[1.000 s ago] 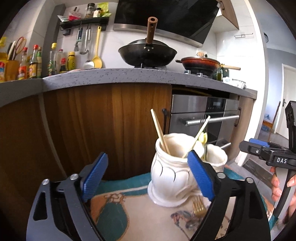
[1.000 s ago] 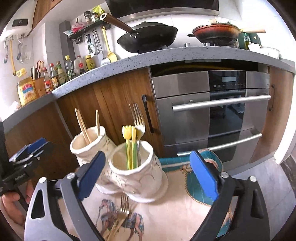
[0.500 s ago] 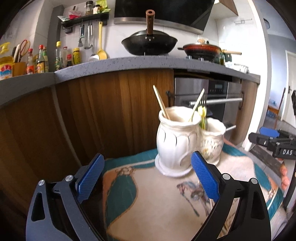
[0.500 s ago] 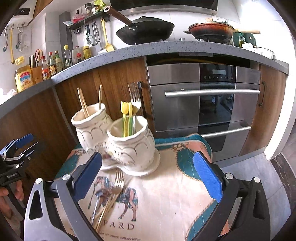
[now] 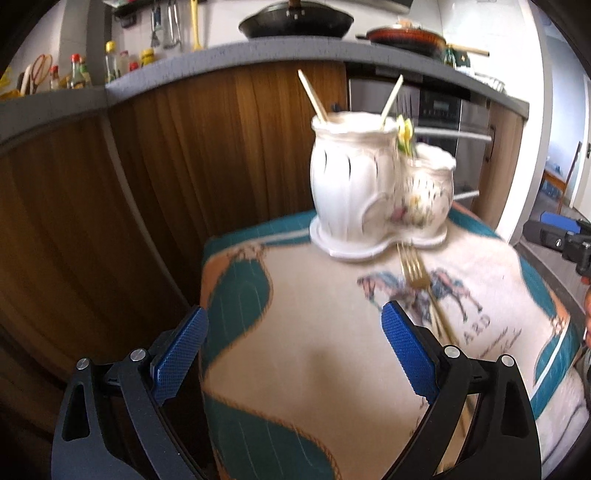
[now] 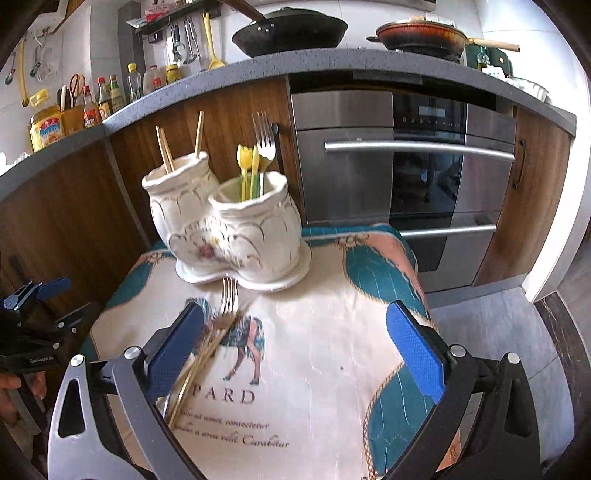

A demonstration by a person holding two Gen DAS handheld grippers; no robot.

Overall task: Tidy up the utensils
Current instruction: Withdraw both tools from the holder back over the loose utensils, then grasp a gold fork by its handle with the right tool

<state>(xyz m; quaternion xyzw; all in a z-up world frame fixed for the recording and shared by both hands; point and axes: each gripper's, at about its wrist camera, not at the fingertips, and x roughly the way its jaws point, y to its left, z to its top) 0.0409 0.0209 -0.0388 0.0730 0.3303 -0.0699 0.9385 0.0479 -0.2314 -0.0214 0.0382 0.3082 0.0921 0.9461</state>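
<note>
Hovering above the printed cloth [image 6: 314, 369], the right hand-held gripper [image 6: 295, 347] has its blue pads spread wide, nothing between them. The left hand-held gripper [image 5: 291, 350] is likewise wide apart and empty, over the near left part of the same cloth.

Double ceramic utensil holder [image 6: 225, 229]: two joined white pots on one base, standing upright at the far end of the cloth, in front of the wooden cabinet [image 5: 110, 206].
- Taller pot [image 5: 347, 184]: wooden chopsticks [image 6: 164, 149] leaning out of it.
- Shorter pot [image 6: 258, 225]: yellow plastic utensils [image 6: 245, 170] and a silver fork [image 6: 264, 136], tines up.

Loose items on the cloth: a fork [image 6: 228, 295] lying flat, tines toward the holder's base and nearly touching it. Its gold-toned handle runs back toward the camera beside what look like other thin gold handles [image 6: 192, 373]; how many, cannot tell. In the right wrist view they pass just beside and partly under the left pad. In the left wrist view the same fork sits just right of centre, between holder and right pad; that frame is motion-blurred.

Background: stainless oven [image 6: 399, 177] right of the cabinet; black wok [image 6: 291, 31] on the counter [image 6: 332, 62] above.
</note>
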